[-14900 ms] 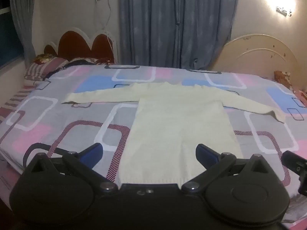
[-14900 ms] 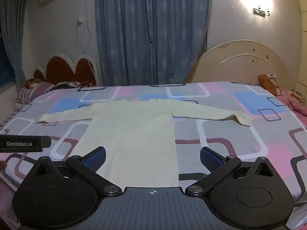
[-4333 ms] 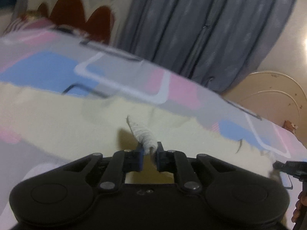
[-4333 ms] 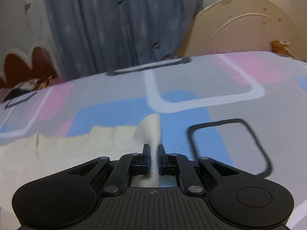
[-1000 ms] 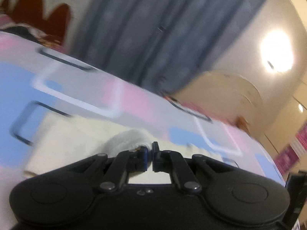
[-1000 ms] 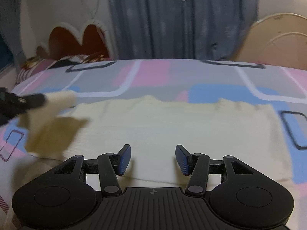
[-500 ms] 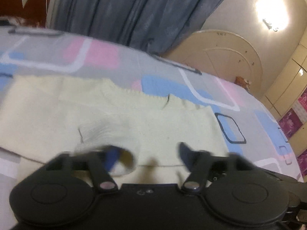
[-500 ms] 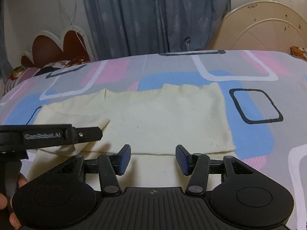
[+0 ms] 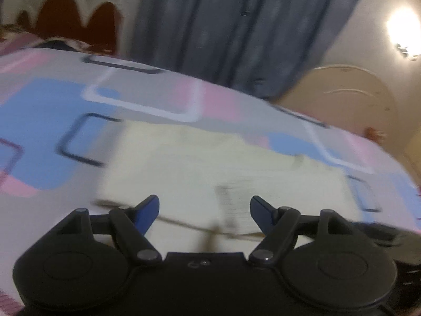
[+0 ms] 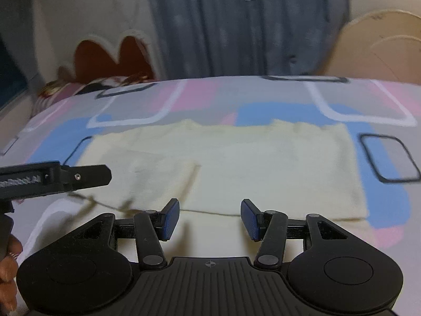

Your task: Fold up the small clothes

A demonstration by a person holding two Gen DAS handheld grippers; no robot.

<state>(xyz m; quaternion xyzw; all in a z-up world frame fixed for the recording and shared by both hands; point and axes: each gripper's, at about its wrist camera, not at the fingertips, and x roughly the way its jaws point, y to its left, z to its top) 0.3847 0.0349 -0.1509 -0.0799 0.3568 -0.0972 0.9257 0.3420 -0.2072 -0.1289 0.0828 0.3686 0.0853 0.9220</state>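
Our left gripper [image 9: 204, 205] and right gripper [image 10: 210, 217] hover wide and empty over the sweater [image 10: 236, 163], sleeves folded inward, ready for another fold.

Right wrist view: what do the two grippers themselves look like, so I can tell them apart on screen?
Both are matte black with round pivot housings, linkage arms and blue pads. The right gripper has a ribbed base with a small crosshair mark. The left gripper shows side-on as a flat black bar with blurred white lettering, held by a bare hand.
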